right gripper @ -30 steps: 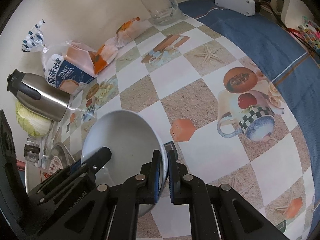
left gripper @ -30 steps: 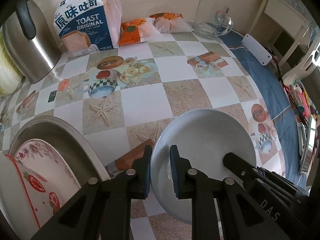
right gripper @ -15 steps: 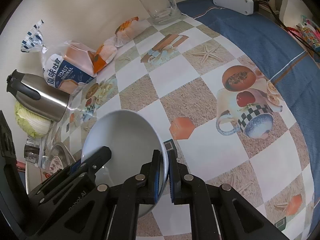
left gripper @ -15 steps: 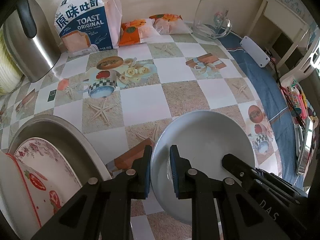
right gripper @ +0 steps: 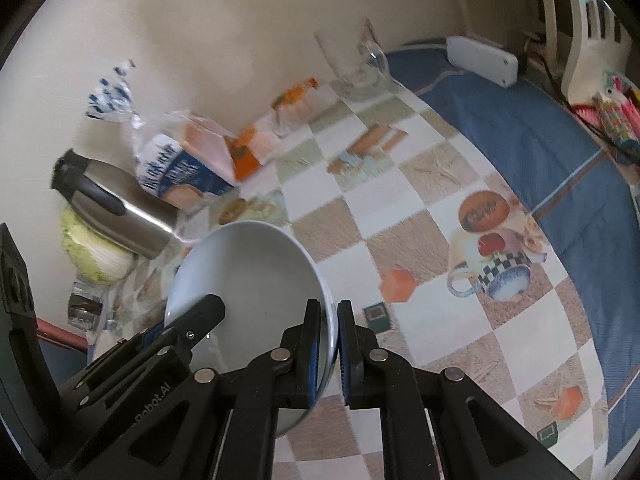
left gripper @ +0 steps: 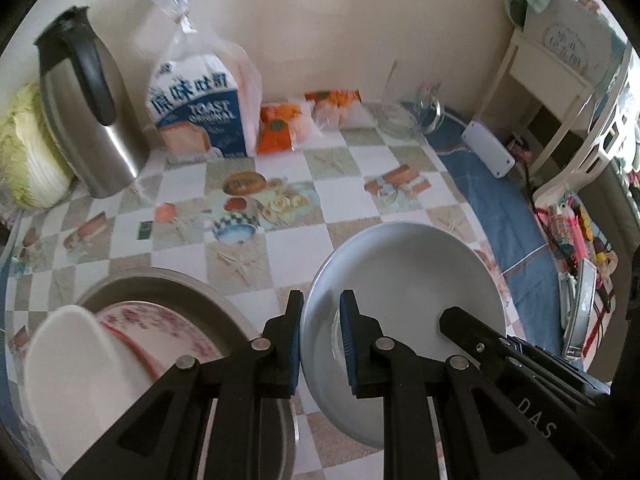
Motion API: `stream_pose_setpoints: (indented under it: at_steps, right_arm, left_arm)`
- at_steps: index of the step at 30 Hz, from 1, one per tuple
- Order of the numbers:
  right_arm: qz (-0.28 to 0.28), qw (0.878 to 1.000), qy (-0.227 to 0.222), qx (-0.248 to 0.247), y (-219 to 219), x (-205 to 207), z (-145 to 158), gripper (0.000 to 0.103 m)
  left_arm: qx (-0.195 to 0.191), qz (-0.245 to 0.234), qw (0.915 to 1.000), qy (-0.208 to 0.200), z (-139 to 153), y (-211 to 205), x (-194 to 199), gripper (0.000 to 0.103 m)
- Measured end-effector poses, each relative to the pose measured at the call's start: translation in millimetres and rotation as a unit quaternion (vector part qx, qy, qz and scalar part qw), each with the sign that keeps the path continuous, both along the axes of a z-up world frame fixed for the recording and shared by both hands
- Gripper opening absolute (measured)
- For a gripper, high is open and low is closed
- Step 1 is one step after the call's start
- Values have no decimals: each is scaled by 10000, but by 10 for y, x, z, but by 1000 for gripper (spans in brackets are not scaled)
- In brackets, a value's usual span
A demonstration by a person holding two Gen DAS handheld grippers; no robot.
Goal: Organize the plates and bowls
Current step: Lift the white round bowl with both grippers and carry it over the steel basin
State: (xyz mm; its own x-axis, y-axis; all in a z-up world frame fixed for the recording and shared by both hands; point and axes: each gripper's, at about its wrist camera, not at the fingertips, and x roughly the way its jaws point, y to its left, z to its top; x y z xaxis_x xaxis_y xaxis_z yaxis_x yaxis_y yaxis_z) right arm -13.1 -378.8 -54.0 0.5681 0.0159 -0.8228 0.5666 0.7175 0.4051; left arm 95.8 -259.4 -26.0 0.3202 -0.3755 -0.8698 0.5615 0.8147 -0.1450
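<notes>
A checked tablecloth point(left gripper: 188, 256) printed with cups and starfish covers the table, its blue border point(right gripper: 532, 128) running along the far side. At the left edge, a wide metal basin point(left gripper: 168, 280) holds a flower-patterned plate point(left gripper: 160, 320) and, in front of it, a white bowl point(left gripper: 68, 364) with a red rim line; how the two rest against each other cannot be made out.

A plain pale-grey bowl point(left gripper: 404, 276) hangs above the tablecloth, empty, tilted and held from both sides. The left gripper point(left gripper: 320, 340) is clamped on its near-left rim, one blue pad inside the bowl and one outside. The right gripper point(right gripper: 329, 350) pinches the opposite rim point(right gripper: 326, 308) the same way, its jaws nearly together with only the thin wall between them. Each gripper shows in the other's camera as a black arm reaching to the bowl's edge.

Against the back wall stand a steel thermos jug point(left gripper: 88, 120) with a black handle, a head of cabbage point(left gripper: 24, 148) beside it, and a clear bag of sliced toast point(left gripper: 200, 108), tied at the top. Next along lie two small orange-and-white snack packets point(left gripper: 280, 128). A clear glass mug point(left gripper: 408, 112) stands near the corner; whether it is empty cannot be told. A white power strip point(left gripper: 488, 148) lies on the blue border.
</notes>
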Motion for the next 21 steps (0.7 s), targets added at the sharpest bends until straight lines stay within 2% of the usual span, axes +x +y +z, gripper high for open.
stream_pose_setpoints:
  at_steps: [13, 21]
  right_arm:
    - [344, 9985, -391, -155, 487, 151, 446, 10]
    - [672, 9954, -653, -209, 896, 262, 680, 11]
  left_arm:
    - [-402, 425, 9981, -179, 453, 657, 72, 19]
    - [-703, 777, 9942, -227, 615, 1148, 114, 19]
